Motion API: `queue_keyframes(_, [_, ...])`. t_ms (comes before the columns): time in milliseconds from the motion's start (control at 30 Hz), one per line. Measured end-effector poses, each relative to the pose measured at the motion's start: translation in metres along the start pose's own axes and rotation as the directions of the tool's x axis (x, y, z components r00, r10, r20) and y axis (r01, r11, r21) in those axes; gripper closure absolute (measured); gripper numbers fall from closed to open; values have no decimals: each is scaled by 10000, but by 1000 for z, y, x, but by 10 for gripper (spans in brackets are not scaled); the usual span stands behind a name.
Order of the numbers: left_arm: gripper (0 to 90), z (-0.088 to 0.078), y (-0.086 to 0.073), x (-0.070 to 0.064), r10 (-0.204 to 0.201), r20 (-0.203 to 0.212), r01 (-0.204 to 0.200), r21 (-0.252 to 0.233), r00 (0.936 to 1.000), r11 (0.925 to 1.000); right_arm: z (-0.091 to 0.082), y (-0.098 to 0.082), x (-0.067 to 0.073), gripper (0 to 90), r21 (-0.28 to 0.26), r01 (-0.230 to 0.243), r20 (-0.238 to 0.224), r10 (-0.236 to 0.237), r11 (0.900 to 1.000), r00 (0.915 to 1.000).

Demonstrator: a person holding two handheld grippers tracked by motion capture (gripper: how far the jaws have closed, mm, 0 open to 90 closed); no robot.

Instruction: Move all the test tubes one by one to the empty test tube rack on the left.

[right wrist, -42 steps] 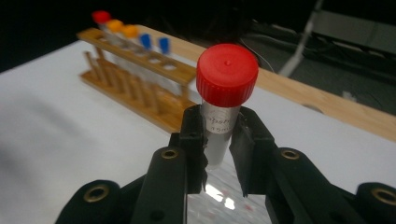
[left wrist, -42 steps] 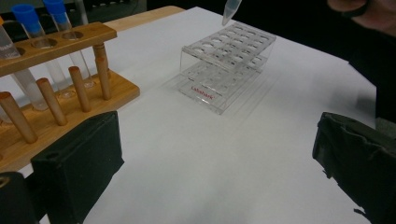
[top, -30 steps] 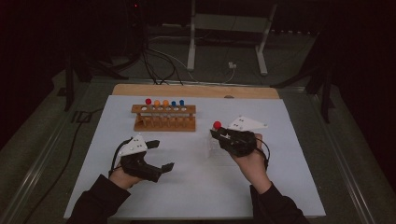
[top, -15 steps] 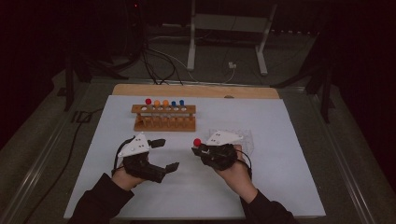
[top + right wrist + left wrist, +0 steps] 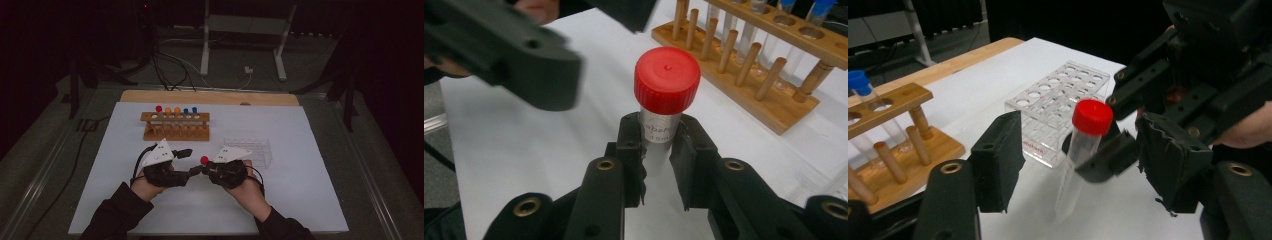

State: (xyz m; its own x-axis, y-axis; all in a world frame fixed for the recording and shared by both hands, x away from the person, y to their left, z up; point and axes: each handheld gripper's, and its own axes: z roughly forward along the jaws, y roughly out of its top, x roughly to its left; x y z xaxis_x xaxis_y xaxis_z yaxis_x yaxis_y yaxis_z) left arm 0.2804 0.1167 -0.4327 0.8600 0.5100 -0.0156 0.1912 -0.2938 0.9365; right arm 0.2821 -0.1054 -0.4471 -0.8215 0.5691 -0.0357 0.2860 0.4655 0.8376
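My right gripper (image 5: 658, 150) is shut on a clear tube with a red cap (image 5: 667, 80), gripping it just under the cap and holding it upright. In the high view the right gripper (image 5: 207, 169) meets my left gripper (image 5: 190, 162) over the front middle of the white mat. The tube (image 5: 1092, 116) stands between the jaws of the left gripper (image 5: 1083, 165). Those jaws have just been closing, and a gap still shows on each side of the tube.
A wooden rack (image 5: 176, 131) with several capped tubes stands at the back of the mat (image 5: 300, 190). A clear plastic rack (image 5: 252, 150) lies just behind the right gripper. A wooden board (image 5: 210, 97) runs along the far edge.
My right gripper has carried the red-capped tube left and down to the left gripper. The left gripper's jaws have narrowed around the tube.
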Motion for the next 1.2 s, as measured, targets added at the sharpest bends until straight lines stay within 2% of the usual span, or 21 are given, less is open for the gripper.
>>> queue_keyframes(200, [465,8,2,-1,91,-52,-91,-5,9999,10000,1,0,2,751,19,13,-92,-13,10000,10000])
queue_keyframes(367, [541,14,3,-4,305,72,-306,80,9995,9995,1,0,3,751,12,25,-139,-25,10000,9999])
queue_keyframes(567, [656,18,3,-5,516,227,-520,203,9984,9984,1,0,2,750,-1,-42,-110,42,10000,9999])
queue_keyframes(600, [701,18,4,-6,567,246,-572,201,9981,9982,1,0,2,750,-3,-42,-90,42,10000,10000])
queue_keyframes(700, [710,18,4,-6,702,174,-706,231,9974,9972,1,0,1,750,0,-82,-117,82,10000,9999])
queue_keyframes(900, [719,16,5,-5,661,111,-662,89,9978,9978,-1,0,1,740,-141,-9,-69,8,9999,10000])
queue_keyframes(1067, [720,9,7,4,547,-202,-545,88,9983,9985,-5,0,1,606,-350,75,128,-70,9994,9999])
queue_keyframes(1200, [720,1,9,11,487,-467,-483,108,9977,9988,-9,-1,-2,490,-567,37,80,-32,9984,10000])
